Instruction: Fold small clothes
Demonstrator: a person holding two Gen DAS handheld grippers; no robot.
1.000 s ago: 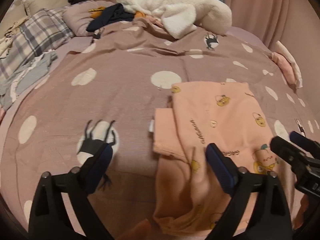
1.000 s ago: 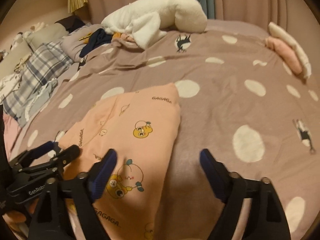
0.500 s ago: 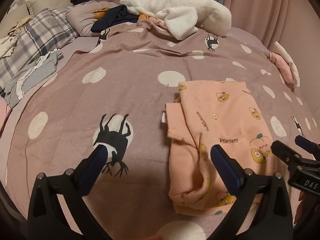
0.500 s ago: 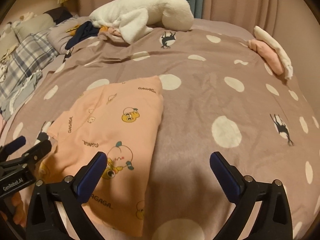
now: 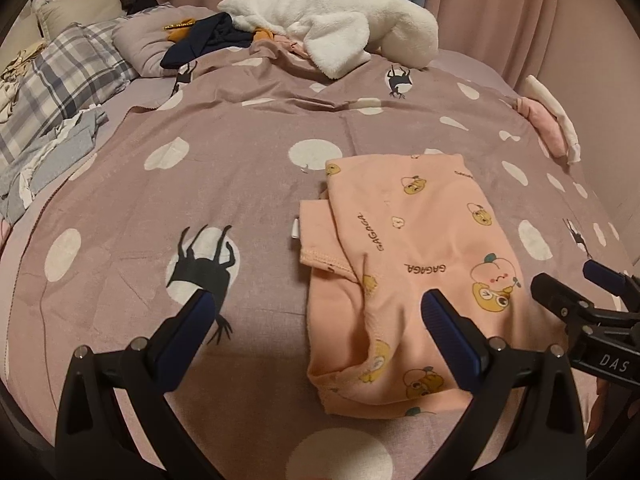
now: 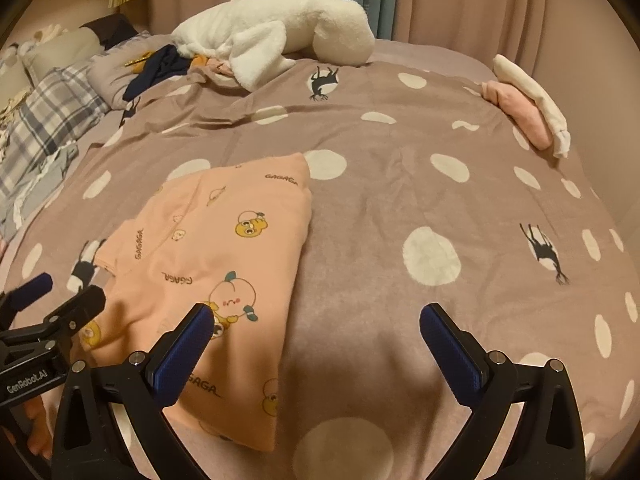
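A peach cartoon-print garment (image 5: 408,264) lies folded into a rough rectangle on the mauve dotted bedspread (image 5: 224,184), with a smaller folded layer sticking out on its left side. My left gripper (image 5: 318,312) hovers open over the garment's near left part, nothing between its blue pads. In the right wrist view the garment (image 6: 216,248) lies left of centre. My right gripper (image 6: 316,320) stands open above its near right edge, also holding nothing. Each gripper shows in the other's view: the right gripper (image 5: 580,296) and the left gripper (image 6: 56,300).
A white fleece blanket (image 5: 332,28) and dark clothes (image 5: 200,40) are heaped at the far side. Folded pink and white clothes (image 6: 528,108) sit at the right edge. A plaid pillow (image 5: 68,76) and grey-blue clothes (image 5: 52,156) lie on the left. Curtains hang behind the bed.
Both grippers have drawn back from the garment and their jaws have widened a little. The whole folded garment now shows, lying free on the bedspread.
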